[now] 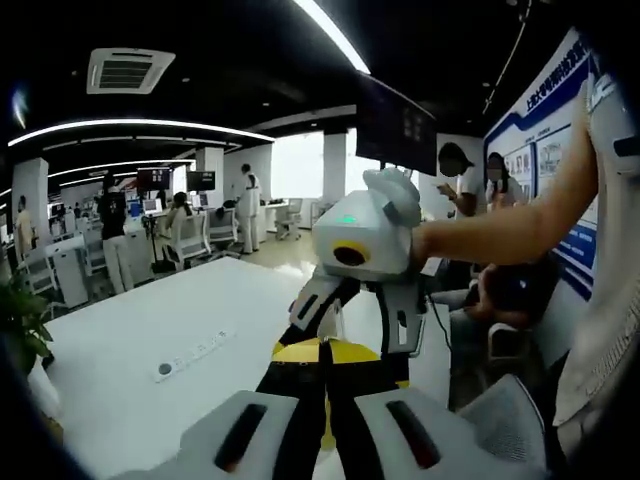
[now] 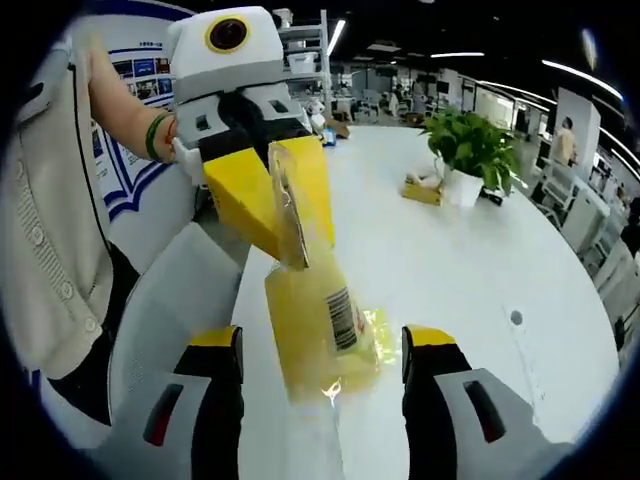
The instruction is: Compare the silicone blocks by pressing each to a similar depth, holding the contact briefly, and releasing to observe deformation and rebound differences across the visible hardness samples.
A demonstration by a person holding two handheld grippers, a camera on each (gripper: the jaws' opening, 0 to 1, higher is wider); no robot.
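Note:
A yellow packet in clear wrap with a barcode (image 2: pixel 322 320) hangs above the white table (image 2: pixel 470 270). My left gripper (image 2: pixel 295 250) comes in from the upper left of the right gripper view, its yellow jaws shut on the packet's top edge. My right gripper (image 2: pixel 322 345) is open, with one yellow-tipped finger (image 2: pixel 215 345) on each side of the packet's lower part, apart from it. In the left gripper view my left gripper (image 1: pixel 325 375) is closed on the yellow packet (image 1: pixel 345 352), and the right gripper (image 1: pixel 355 335) reaches down from the right around it.
A potted plant (image 2: pixel 470 145) and a small tan box (image 2: pixel 425 188) stand far off on the table. A socket strip (image 1: pixel 195 352) is set in the tabletop (image 1: pixel 150 330). A person's arm (image 1: pixel 500 230) holds the right gripper. Office chairs and people stand beyond.

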